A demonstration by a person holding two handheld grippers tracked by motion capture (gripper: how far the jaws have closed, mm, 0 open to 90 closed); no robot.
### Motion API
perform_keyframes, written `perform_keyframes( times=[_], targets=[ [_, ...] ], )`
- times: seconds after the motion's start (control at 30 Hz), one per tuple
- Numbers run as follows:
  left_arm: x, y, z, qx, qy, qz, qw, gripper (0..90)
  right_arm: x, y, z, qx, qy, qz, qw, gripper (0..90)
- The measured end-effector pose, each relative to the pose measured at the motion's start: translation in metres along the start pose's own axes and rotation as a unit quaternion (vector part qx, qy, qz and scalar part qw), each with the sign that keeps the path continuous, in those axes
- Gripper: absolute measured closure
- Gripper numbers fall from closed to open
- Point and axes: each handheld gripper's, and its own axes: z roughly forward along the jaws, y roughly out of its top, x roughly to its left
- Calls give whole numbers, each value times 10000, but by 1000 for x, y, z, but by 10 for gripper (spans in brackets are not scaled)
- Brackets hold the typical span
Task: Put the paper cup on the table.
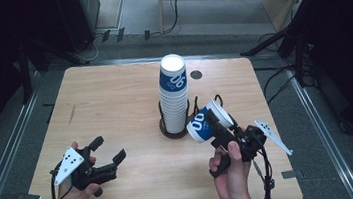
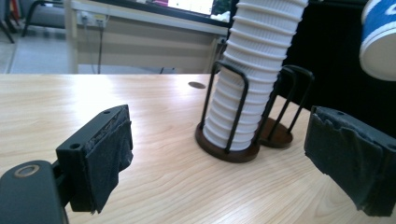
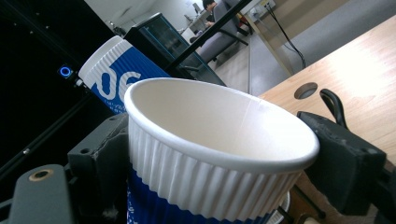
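Observation:
A tall stack of blue-and-white paper cups stands in a black wire holder with a round brown base at mid-table. My right gripper is shut on one blue-and-white cup, held tilted just right of the stack, rim up and to the right. In the right gripper view that cup sits between the jaws, open mouth toward the camera, with the stack's top behind. My left gripper is open above the table's near left; its view faces the ribbed stack.
A second, empty wire holder stands right beside the first. The wooden table has a round cable hole behind the stack. Dark stands, cables and metal floor rails surround the table.

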Motion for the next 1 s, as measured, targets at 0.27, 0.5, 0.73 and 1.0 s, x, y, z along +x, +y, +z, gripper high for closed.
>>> perform_keyframes(
  times=[0.27,0.5,0.73,1.0],
  targets=[
    [13,-4,-13,20,205,-53,9998,88,-4,3,-3,-21,-75,-318,9995,144],
    [24,-12,-21,44,399,-101,9991,87,-9,5,-5,-57,-202,-567,9982,144],
    [38,-21,-32,118,610,-181,9979,88,-14,7,-7,-15,-324,-599,9977,144],
    [54,-30,-44,143,980,-134,9950,87,-21,8,-8,-38,-517,-786,9956,144]
  ],
)
